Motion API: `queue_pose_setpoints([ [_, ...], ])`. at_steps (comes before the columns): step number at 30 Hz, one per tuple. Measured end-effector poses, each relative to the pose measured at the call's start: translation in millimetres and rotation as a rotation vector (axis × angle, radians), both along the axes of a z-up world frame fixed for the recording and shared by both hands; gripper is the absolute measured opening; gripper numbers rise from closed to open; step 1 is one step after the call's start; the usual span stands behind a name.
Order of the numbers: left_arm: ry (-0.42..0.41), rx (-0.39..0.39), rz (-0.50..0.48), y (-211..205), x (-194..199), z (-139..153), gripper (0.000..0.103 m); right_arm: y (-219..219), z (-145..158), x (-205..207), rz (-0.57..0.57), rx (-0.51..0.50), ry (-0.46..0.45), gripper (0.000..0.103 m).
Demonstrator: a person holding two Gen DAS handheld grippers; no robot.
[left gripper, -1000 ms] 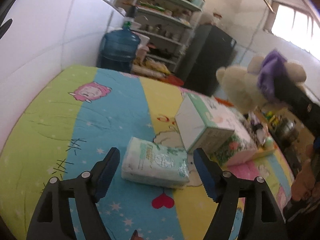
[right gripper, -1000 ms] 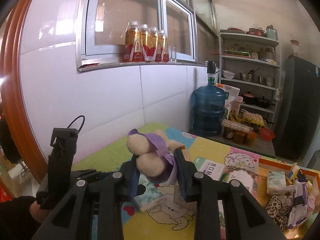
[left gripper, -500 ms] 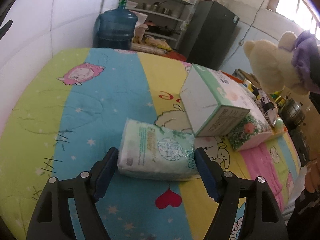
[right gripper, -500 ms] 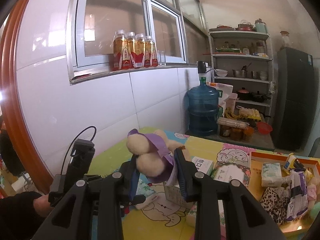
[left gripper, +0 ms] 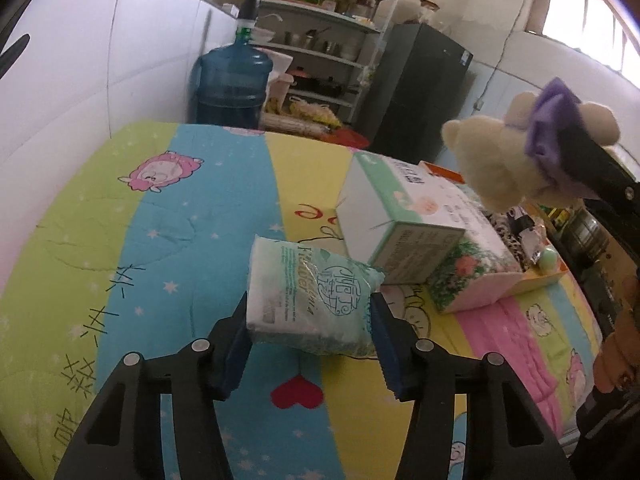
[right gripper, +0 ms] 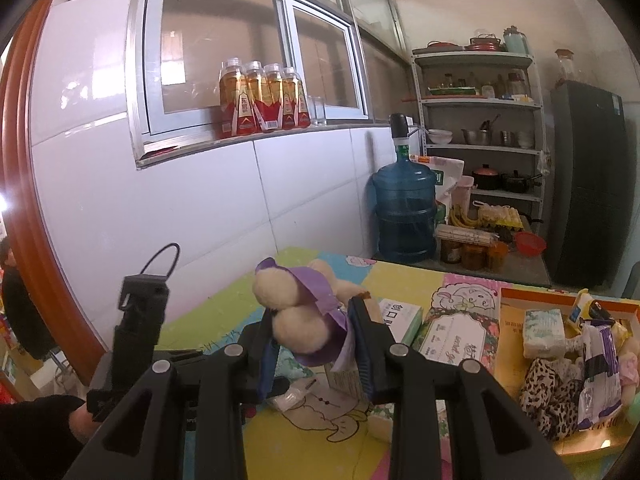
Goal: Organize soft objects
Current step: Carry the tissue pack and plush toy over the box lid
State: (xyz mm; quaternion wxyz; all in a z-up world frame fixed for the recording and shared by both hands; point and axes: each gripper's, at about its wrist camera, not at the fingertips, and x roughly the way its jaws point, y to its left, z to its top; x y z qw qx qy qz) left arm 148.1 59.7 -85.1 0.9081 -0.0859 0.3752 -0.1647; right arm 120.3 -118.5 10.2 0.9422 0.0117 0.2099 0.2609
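Note:
My left gripper [left gripper: 310, 334] is shut on a pale green soft tissue pack [left gripper: 310, 294], its blue pads pressing both ends just above the cartoon-print bedsheet [left gripper: 180, 216]. My right gripper [right gripper: 316, 344] is shut on a cream plush bear with a purple bow [right gripper: 298, 312] and holds it in the air; the bear also shows at the upper right of the left wrist view [left gripper: 516, 156]. An orange tray [right gripper: 520, 300] at the right holds several soft items, among them a tissue pack [right gripper: 544, 328] and a leopard-print cloth [right gripper: 548, 392].
A green-and-white tissue box [left gripper: 396, 220] leans on a floral pink box [left gripper: 472, 276] just beyond the held pack. A blue water jug [left gripper: 232, 84], shelves [left gripper: 320, 32] and a black fridge [left gripper: 420, 88] stand past the bed's far end. A white tiled wall [left gripper: 80, 72] runs along the left.
My left gripper's jaws have closed from wide open onto the tissue pack, which now stands tilted up. My right gripper has carried the bear higher.

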Motion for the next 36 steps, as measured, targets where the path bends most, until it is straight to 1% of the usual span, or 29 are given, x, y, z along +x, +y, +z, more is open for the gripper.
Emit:
queue_pose_setpoints([
  [5, -0.025, 0.010, 0.007, -6.5, -10.4, 9.5, 0.056, -2.8, 2.0, -2.6, -0.005, 0.003, -0.004, 0.033],
  [13, -0.085, 0.019, 0.036, -8.9, -27.3, 33.8, 0.056, -11.6, 7.8, -12.2, -0.019, 0.009, -0.022, 0.033],
  [19, -0.137, 0.036, 0.031, -20.5, -39.9, 52.0, 0.056, -23.9, 14.6, -22.4, -0.042, 0.014, -0.044, 0.033],
  [28, -0.189, 0.032, -0.017, -55.7, -47.2, 74.2, 0.056, -58.2, 20.2, -36.7, -0.104, 0.020, -0.064, 0.033],
  [36, -0.232, -0.005, -0.059, -95.0, -46.0, 88.6, 0.056, -100.6, 21.4, -45.6, -0.190, 0.036, -0.074, 0.033],
])
